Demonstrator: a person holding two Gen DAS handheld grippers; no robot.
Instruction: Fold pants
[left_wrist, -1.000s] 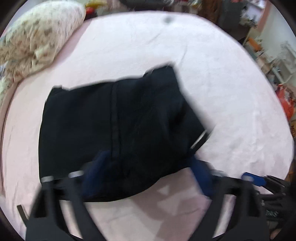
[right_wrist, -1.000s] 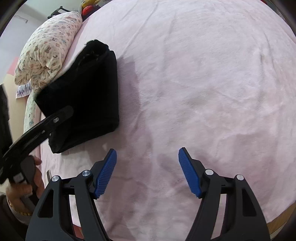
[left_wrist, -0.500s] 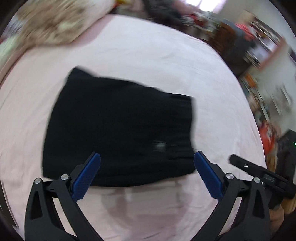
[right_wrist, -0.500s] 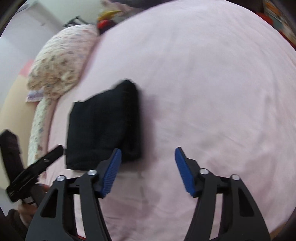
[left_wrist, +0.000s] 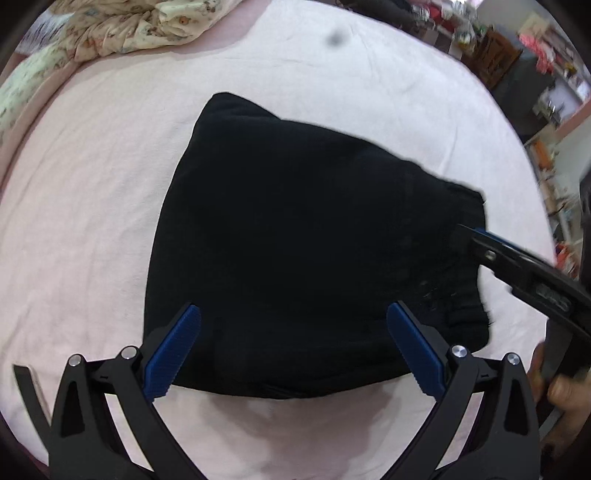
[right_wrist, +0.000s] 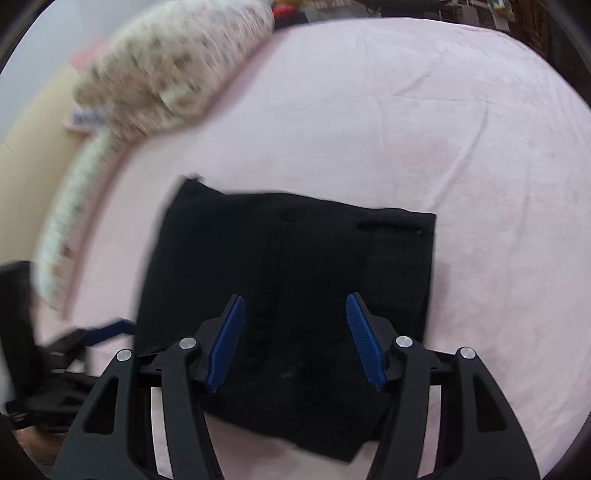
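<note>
The black pants (left_wrist: 295, 240) lie folded into a compact rectangle on the pink bed sheet (left_wrist: 92, 166). My left gripper (left_wrist: 291, 350) is open and empty, hovering over the near edge of the bundle. My right gripper (right_wrist: 295, 339) is open and empty above the near part of the pants (right_wrist: 295, 277). In the left wrist view the right gripper reaches in from the right, its tip at the pants' ribbed right edge (left_wrist: 480, 240). In the right wrist view the left gripper (right_wrist: 107, 328) shows at the pants' left edge.
A floral pillow (left_wrist: 122, 26) and quilt lie along the far left of the bed; the pillow shows blurred in the right wrist view (right_wrist: 166, 70). Cluttered shelves and furniture (left_wrist: 517, 55) stand beyond the bed's far right edge.
The left gripper let go of the pants and opened, and the bundle settled flat. The right gripper swung left from bare sheet to over the pants. Both cameras moved closer.
</note>
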